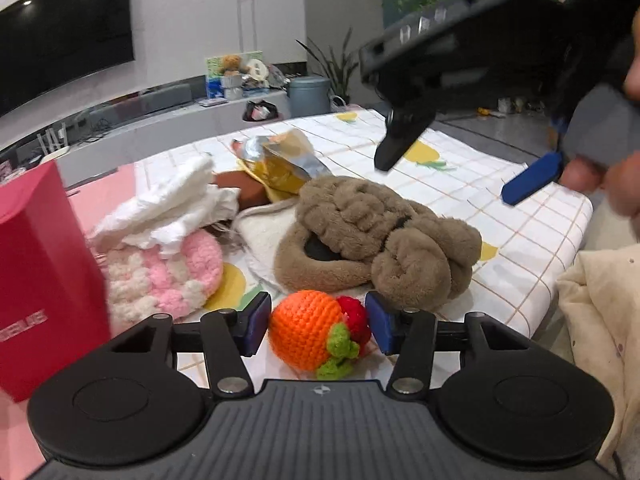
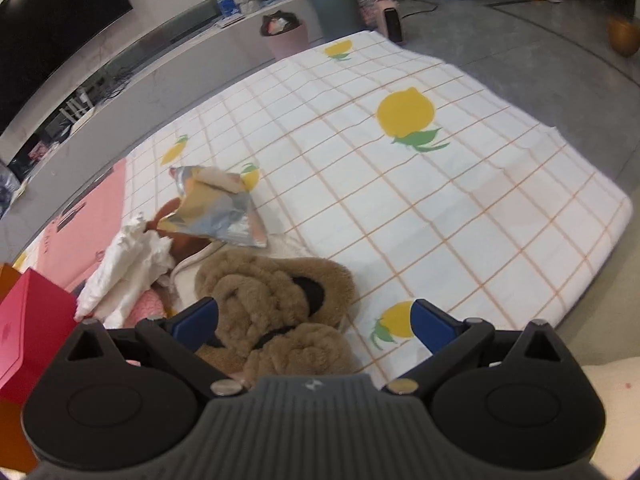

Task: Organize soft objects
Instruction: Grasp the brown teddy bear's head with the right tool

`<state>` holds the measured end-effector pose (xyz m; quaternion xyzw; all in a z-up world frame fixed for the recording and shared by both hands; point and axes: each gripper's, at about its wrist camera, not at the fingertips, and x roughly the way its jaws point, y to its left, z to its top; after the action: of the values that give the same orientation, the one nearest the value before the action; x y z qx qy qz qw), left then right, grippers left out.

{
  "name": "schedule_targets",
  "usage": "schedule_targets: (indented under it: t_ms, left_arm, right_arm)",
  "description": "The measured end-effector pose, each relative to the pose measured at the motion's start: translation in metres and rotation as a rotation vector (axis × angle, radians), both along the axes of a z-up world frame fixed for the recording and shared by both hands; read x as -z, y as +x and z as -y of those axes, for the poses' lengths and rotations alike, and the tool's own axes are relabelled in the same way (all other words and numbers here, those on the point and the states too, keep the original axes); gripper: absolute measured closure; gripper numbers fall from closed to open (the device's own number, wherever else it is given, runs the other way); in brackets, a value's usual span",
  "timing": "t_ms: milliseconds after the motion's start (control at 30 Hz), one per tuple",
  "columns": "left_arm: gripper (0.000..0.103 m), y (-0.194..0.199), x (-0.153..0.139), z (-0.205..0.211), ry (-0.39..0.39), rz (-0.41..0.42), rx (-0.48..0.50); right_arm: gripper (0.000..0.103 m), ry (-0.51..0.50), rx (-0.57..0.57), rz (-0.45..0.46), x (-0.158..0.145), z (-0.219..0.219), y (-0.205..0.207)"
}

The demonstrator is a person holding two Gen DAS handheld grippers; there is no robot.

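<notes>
Above the brown slippers (image 2: pixel 276 312) the right gripper (image 2: pixel 316 320) tilts down, jaws apart.

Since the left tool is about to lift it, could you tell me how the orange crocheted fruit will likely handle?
The orange crocheted fruit looks yarn-stuffed, so probably light and squashy under the pads. Its round body may roll if nudged. The knitted texture should grip well, not slip.

Crochet fruit (image 1: pixel 308 334): orange, red tip, green leaves. Plush slippers (image 1: pixel 376 236): tan-brown, dark inside. Knit pad (image 1: pixel 168 276): pink and cream patches. Box (image 1: pixel 44 272): red. Cloth (image 2: pixel 400 184): white, orange grid, yellow lemons. My fingers (image 1: pixel 256 318): blue pads.
</notes>
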<state>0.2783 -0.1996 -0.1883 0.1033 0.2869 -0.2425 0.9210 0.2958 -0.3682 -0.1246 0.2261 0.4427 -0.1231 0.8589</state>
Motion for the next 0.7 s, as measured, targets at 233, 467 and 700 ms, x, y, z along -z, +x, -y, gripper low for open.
schedule_targets:
  t_ms: [233, 467, 700]
  left_arm:
    - [0.044, 0.001, -0.015, -0.031, -0.067, -0.059, -0.092]
    - [0.044, 0.011, -0.009, -0.051, -0.143, -0.125, -0.188]
    - [0.044, 0.010, -0.008, -0.056, -0.156, -0.159, -0.204]
  right_arm:
    - [0.003, -0.179, -0.168, -0.089, 0.018, -0.040, 0.020]
    - [0.007, -0.265, -0.243, -0.169, 0.042, -0.062, 0.039]
    - [0.034, -0.176, -0.160, -0.145, 0.039, -0.047, 0.039]
